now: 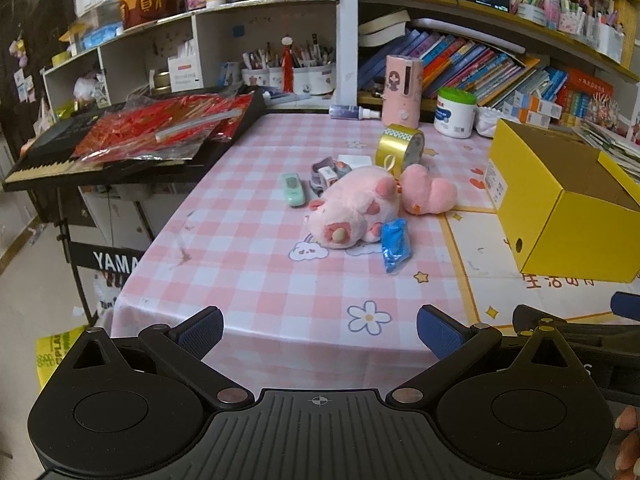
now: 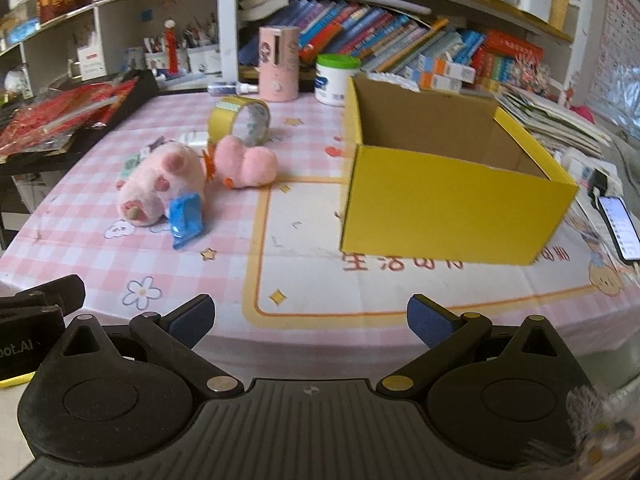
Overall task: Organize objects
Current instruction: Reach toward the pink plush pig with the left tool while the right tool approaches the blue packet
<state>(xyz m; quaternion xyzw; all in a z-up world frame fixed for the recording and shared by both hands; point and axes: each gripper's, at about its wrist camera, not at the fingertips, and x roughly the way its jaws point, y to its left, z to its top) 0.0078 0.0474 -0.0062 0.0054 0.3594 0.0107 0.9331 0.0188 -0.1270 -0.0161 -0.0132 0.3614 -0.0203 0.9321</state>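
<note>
A pink plush pig point(image 1: 354, 210) point(image 2: 160, 184) lies on the checked tablecloth, with a smaller pink plush point(image 1: 428, 190) point(image 2: 246, 162) beside it. A blue packet point(image 1: 395, 248) point(image 2: 185, 220) lies in front of the pig. A gold tape roll point(image 1: 400, 146) point(image 2: 240, 120), a mint green case point(image 1: 293, 189) and a small grey item point(image 1: 326, 172) lie behind. An open yellow box point(image 1: 560, 200) point(image 2: 452, 208) stands to the right; its visible inside is bare. My left gripper point(image 1: 320, 328) and right gripper point(image 2: 310, 318) are open and empty at the table's near edge.
A keyboard point(image 1: 120, 152) covered with red packets juts over the table's left side. A pink dispenser point(image 1: 402, 92), a white jar point(image 1: 456, 112) and a spray bottle point(image 1: 352, 112) stand at the back below book shelves. A phone point(image 2: 622, 228) lies at the right.
</note>
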